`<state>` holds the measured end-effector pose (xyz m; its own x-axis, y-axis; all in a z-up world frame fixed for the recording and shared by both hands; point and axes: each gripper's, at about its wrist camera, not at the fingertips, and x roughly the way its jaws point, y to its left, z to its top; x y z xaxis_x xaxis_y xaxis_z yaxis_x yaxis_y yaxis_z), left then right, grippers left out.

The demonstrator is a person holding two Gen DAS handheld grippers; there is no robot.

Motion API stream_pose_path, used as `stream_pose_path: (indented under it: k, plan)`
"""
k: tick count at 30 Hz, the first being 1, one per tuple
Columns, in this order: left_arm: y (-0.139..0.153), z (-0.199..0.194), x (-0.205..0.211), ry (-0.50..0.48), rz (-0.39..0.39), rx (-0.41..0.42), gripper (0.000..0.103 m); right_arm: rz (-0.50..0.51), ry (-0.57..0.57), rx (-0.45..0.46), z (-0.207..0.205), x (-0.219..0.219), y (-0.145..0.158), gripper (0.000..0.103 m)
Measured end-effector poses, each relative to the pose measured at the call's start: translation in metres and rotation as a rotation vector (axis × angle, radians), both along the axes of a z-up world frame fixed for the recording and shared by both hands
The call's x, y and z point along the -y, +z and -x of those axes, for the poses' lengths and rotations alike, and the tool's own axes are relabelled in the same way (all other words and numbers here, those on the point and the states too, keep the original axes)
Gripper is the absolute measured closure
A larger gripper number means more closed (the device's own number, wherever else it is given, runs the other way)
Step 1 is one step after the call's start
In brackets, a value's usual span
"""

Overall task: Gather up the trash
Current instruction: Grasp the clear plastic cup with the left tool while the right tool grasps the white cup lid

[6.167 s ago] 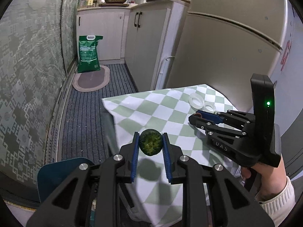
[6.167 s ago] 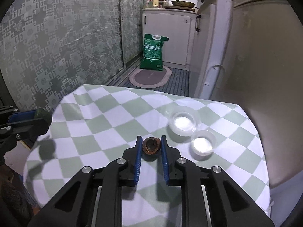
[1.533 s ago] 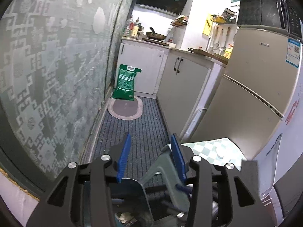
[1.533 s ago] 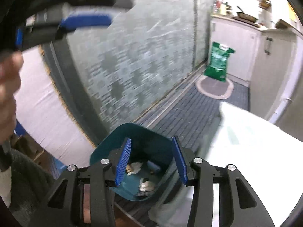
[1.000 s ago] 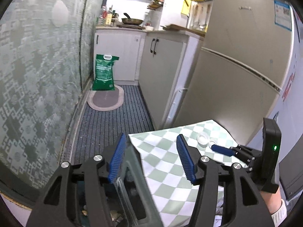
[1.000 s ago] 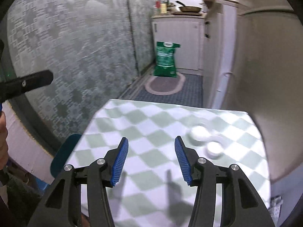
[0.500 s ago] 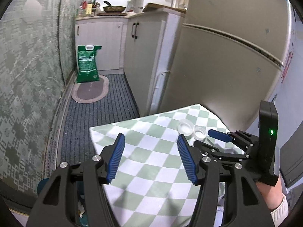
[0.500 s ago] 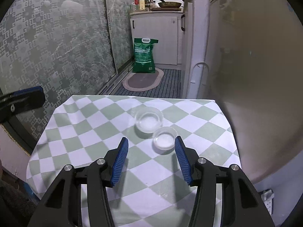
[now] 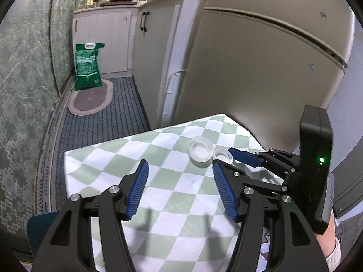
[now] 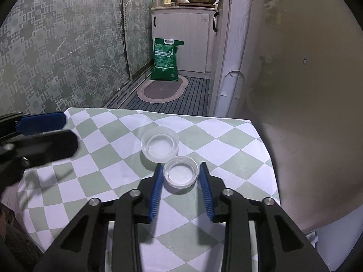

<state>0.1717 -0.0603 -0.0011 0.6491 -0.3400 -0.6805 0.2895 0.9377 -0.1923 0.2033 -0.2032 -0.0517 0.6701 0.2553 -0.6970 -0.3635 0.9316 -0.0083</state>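
Two clear plastic lids lie on the green-and-white checked tablecloth. The smaller lid sits between the fingers of my right gripper, which is open around it with small gaps on each side. The larger lid lies just beyond it, touching it. In the left wrist view the larger lid and the smaller lid lie ahead of my left gripper, which is open and empty above the cloth. The right gripper reaches in from the right.
A teal bin's edge shows at the table's left side. The fridge stands right behind the table. White cabinets, a green bag and an oval mat lie along the striped floor beyond.
Both grippers dropped their scraps at the teal bin and came back over the table. In the last half second my right gripper moved forward and down around the smaller lid.
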Motion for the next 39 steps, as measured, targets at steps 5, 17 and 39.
stream_pose_path:
  k: [5, 17, 39]
  plan:
    - [-0.011, -0.007, 0.021, -0.025, -0.020, -0.017, 0.037, 0.013, -0.010, 0.019, 0.004, 0.011, 0.001, 0.073]
    - [-0.026, -0.031, 0.059, -0.022, -0.064, -0.039, 0.037, -0.066, 0.035, 0.027, 0.042, 0.058, 0.019, 0.073]
    - [-0.031, -0.052, 0.063, 0.113, -0.111, -0.101, 0.061, -0.115, 0.081, 0.025, 0.058, 0.076, 0.021, 0.073]
